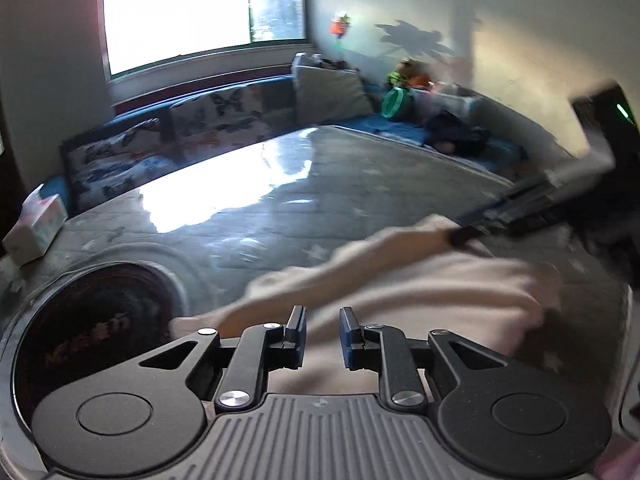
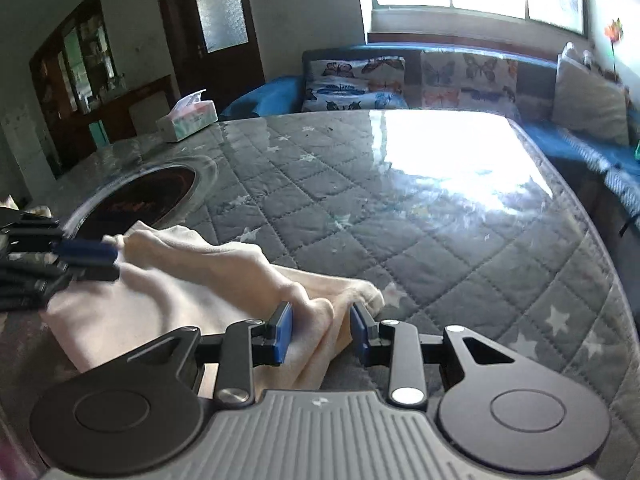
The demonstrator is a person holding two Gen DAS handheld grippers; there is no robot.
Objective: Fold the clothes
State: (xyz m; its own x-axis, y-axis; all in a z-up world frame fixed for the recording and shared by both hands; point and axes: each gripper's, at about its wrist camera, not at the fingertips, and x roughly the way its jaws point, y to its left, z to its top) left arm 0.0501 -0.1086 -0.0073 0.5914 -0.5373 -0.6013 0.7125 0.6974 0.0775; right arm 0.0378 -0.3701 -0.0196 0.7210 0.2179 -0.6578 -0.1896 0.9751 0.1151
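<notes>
Now the pale cloth [image 2: 168, 280] is lying bunched on the quilted table [image 2: 400, 216]. Both grippers are hanging over it, jaws a little apart: the left gripper [image 1: 322, 334] holding nothing, the right gripper [image 2: 321, 330] around a fold. Next, I think, they need to pinch edges and spread it.

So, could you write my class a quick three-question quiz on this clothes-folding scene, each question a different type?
1. True or false: the tissue box lies on the floor.
2. What is printed on the sofa cushions? A butterflies, B stripes, C dots.
3. Complete: a fold of the garment sits between the fingers of the ____ gripper.

Key: 1 false, it stands on the table; 2 A; 3 right, meaning the right gripper.
</notes>
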